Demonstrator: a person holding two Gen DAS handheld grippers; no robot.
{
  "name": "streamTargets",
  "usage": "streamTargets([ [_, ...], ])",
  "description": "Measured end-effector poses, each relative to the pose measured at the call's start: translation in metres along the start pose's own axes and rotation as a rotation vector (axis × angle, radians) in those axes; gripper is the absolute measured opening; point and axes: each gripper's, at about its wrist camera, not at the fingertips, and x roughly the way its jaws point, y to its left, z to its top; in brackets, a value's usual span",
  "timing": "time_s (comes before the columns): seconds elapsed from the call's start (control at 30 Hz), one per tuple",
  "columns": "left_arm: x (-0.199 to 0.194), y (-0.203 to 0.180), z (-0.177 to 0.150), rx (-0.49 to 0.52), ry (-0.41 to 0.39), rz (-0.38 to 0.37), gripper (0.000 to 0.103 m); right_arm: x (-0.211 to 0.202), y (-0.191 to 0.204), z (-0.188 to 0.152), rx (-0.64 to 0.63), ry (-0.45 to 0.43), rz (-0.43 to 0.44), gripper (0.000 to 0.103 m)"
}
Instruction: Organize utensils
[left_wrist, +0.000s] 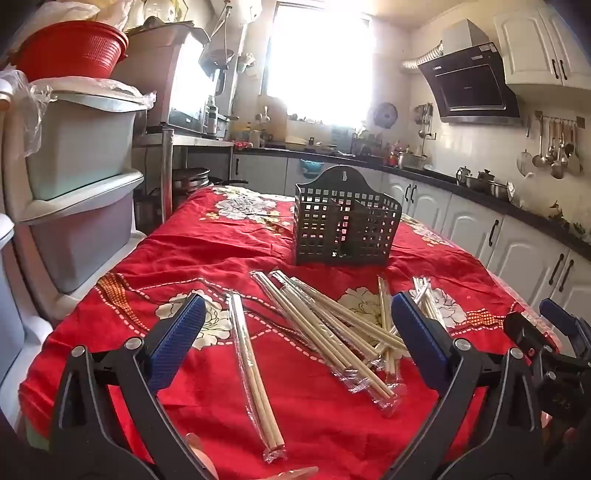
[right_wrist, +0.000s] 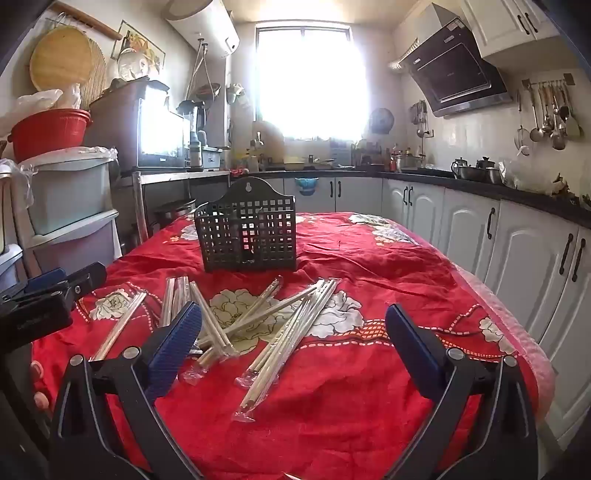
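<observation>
Several pairs of wooden chopsticks in clear wrappers (left_wrist: 332, 325) lie scattered on the table's red flowered cloth (left_wrist: 221, 251); one wrapped pair (left_wrist: 255, 384) lies apart, nearer me. Behind them stands a dark perforated utensil holder (left_wrist: 345, 225), upright, with nothing visible inside. My left gripper (left_wrist: 297, 314) hovers open over the near side of the pile, nothing between its blue pads. In the right wrist view the same chopsticks (right_wrist: 266, 325) and holder (right_wrist: 247, 232) appear. My right gripper (right_wrist: 293, 325) is open above the pile, holding nothing.
Stacked plastic bins (left_wrist: 81, 147) with a red basket (left_wrist: 70, 48) stand left of the table. White cabinets (right_wrist: 480, 229) and a dark counter run along the right. The right gripper (left_wrist: 554, 332) shows at the left wrist view's right edge; the left gripper (right_wrist: 48, 291) shows at the right wrist view's left edge.
</observation>
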Motion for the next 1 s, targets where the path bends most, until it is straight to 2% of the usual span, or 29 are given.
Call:
streamTargets([
  [1.0, -0.0042, -0.0054, 0.0016, 0.005, -0.023, -0.021, 0.093, -0.0058, 0.0021, 0.0029, -0.015, -0.014, -0.008, 0.097],
])
